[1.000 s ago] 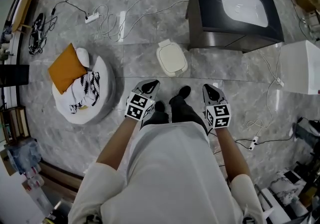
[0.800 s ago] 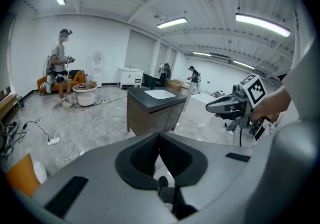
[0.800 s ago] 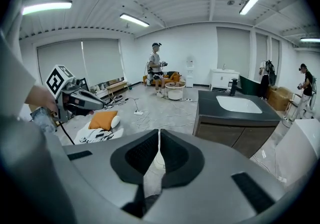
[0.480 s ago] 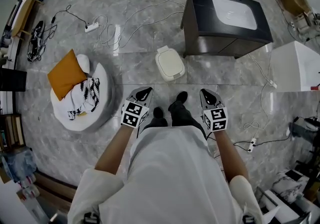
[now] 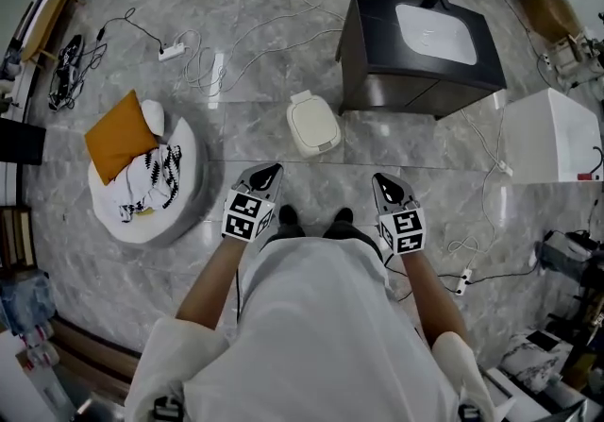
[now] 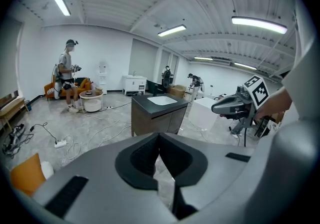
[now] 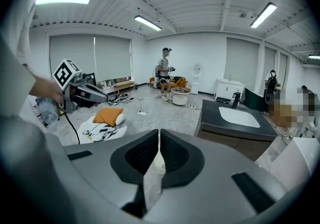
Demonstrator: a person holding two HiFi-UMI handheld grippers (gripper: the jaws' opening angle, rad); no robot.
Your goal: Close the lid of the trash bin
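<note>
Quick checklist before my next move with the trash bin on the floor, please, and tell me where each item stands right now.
1. Trash bin lid down: ok, it lies flat in the head view.
2. Lid latched: cannot tell.
3. Left tongs empty: ok, jaws together, nothing between them.
4. Right tongs empty: ok, jaws together, nothing held.
5. Both tongs off the lid: ok, held apart from it, near the body.
6. Power strip and its cables away from the shoes: ok.

Glossy marbled floor [image 5: 316, 186], smooth plastic trash bin [image 5: 313, 125].
</note>
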